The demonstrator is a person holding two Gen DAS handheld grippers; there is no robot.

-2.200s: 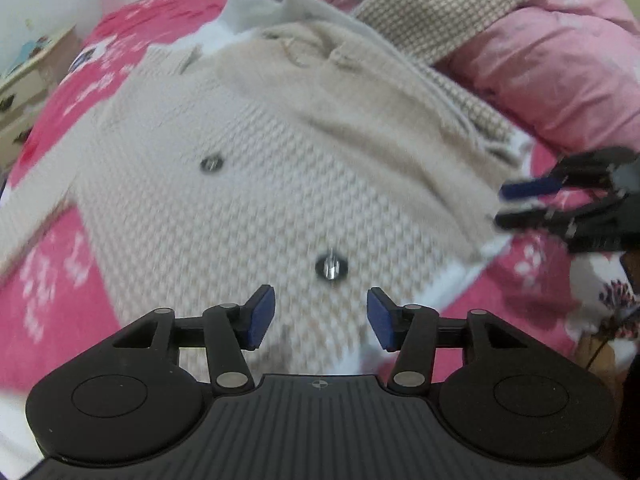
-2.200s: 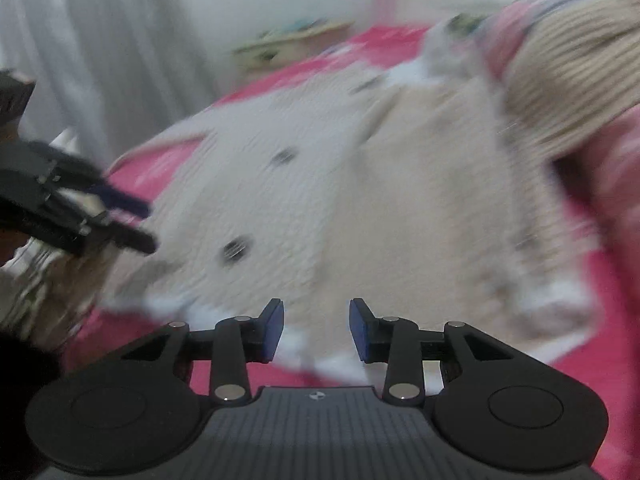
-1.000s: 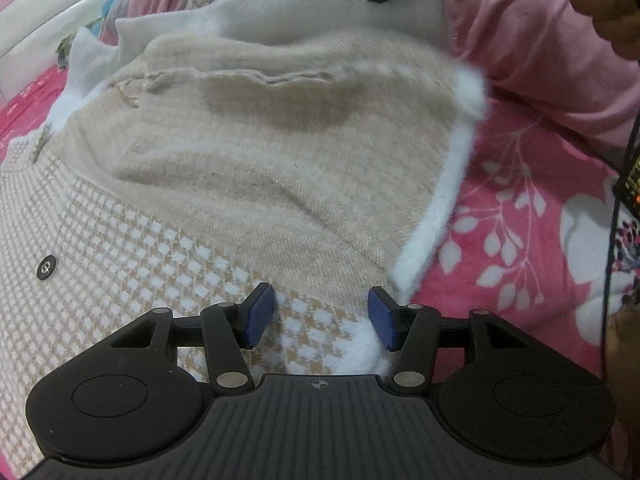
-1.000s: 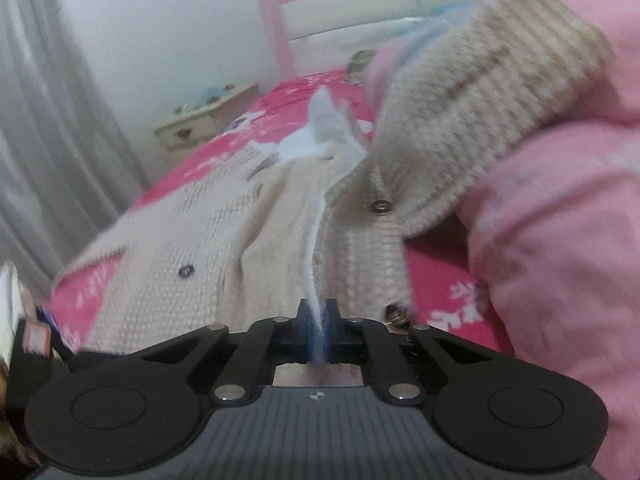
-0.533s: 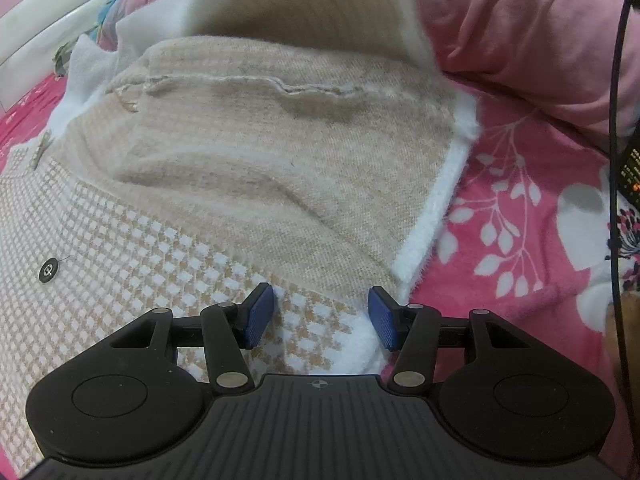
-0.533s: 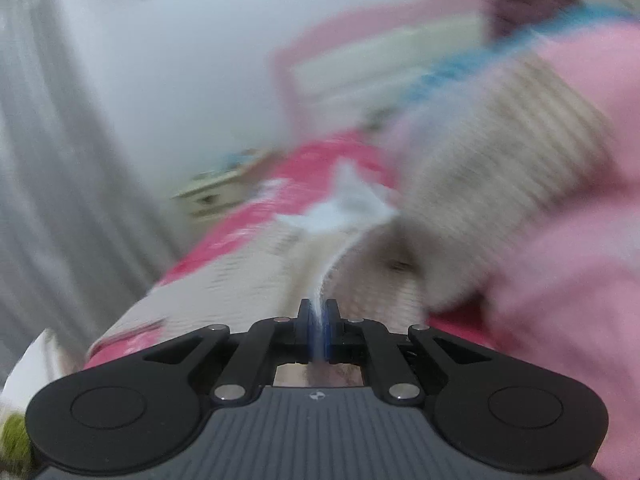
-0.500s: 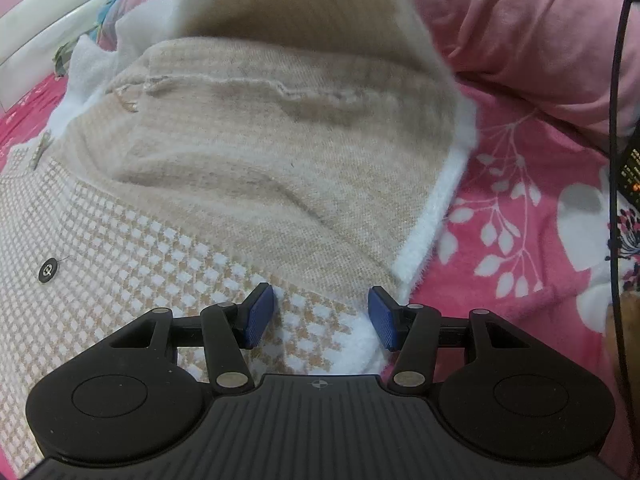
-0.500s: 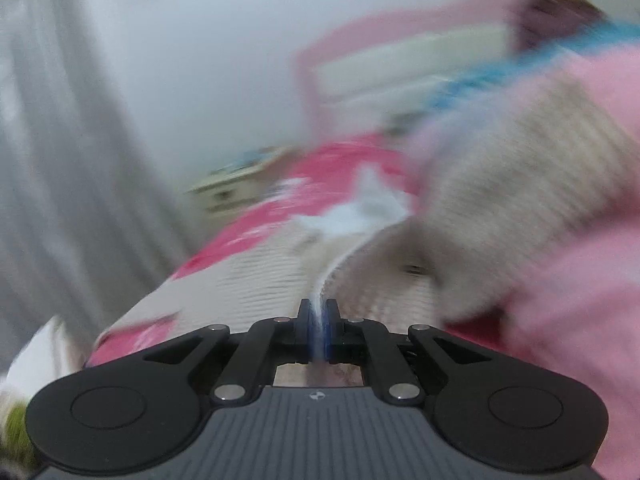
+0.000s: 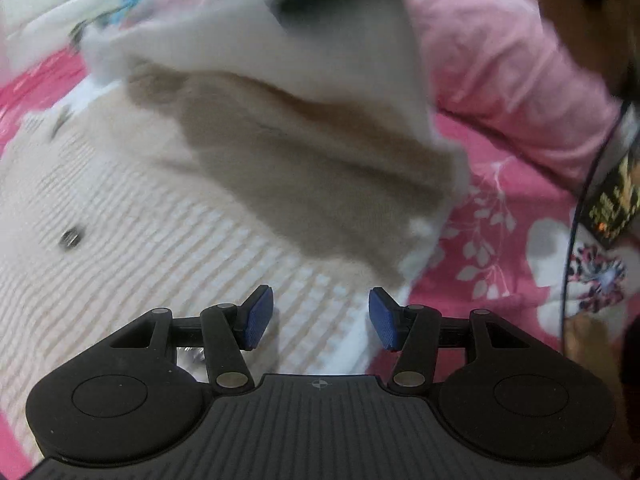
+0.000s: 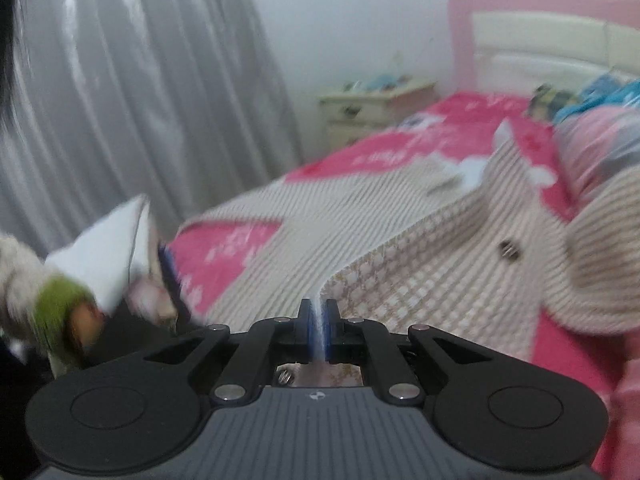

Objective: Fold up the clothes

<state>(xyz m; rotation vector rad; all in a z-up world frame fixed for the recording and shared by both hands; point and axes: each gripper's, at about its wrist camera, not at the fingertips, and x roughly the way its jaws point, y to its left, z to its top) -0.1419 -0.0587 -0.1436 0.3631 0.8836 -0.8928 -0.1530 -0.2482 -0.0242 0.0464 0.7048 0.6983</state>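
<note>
A beige checked jacket (image 9: 160,220) with white fleece lining lies spread on the bed, a dark button (image 9: 70,239) on its front. My left gripper (image 9: 320,318) hovers open over the jacket's white bottom edge, nothing between its blue pads. In the right wrist view my right gripper (image 10: 318,330) is shut on the edge of the jacket's front panel (image 10: 400,264), which rises from the bed as a taut fold. In the left wrist view that lifted panel (image 9: 320,60) hangs blurred above the jacket, lining side showing.
A pink quilt (image 9: 500,60) is heaped at the right on the pink flowered sheet (image 9: 500,240). A black cable (image 9: 576,216) hangs at the far right. A bedside cabinet (image 10: 372,108), grey curtain (image 10: 140,100) and pink headboard (image 10: 540,40) stand beyond. A green-cuffed hand (image 10: 60,308) is at the left.
My right gripper has swung leftward and up, carrying the jacket's front panel over the jacket. My left gripper has drawn back and up a little, still open.
</note>
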